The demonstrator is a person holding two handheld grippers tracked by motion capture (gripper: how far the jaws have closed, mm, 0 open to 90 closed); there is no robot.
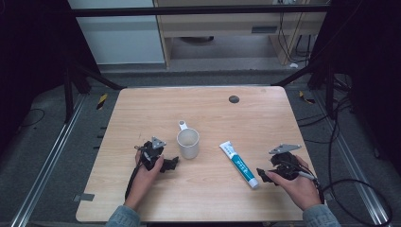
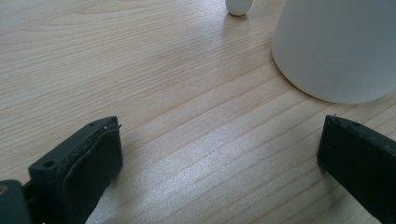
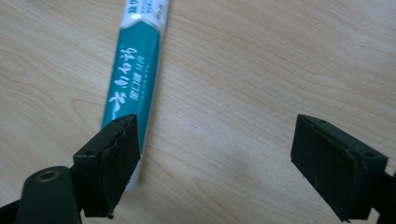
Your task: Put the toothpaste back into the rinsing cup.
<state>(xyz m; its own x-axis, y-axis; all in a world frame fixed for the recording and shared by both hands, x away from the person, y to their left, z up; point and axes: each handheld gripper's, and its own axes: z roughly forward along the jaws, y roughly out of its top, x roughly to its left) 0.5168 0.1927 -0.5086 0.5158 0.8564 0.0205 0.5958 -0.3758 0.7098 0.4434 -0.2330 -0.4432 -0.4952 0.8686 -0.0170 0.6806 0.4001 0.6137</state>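
Observation:
A white mug (image 1: 188, 143) stands upright near the middle of the wooden table (image 1: 203, 109), its handle pointing away. In the left gripper view its wall (image 2: 336, 46) rises at the upper right. A teal and white toothpaste tube (image 1: 239, 163) lies flat to the mug's right, cap toward the person. My left gripper (image 1: 171, 163) rests low just left of the mug, open, with bare wood between its jaws (image 2: 219, 158). My right gripper (image 1: 261, 175) sits just right of the tube's cap end, open. In the right gripper view the tube (image 3: 133, 79) runs past the left jaw, outside the gap.
A small dark round cap (image 1: 233, 99) sits in the table top near the far edge. Black cables (image 1: 340, 142) trail on the floor to the right. A strip of grey tape (image 1: 84, 197) marks the near left corner.

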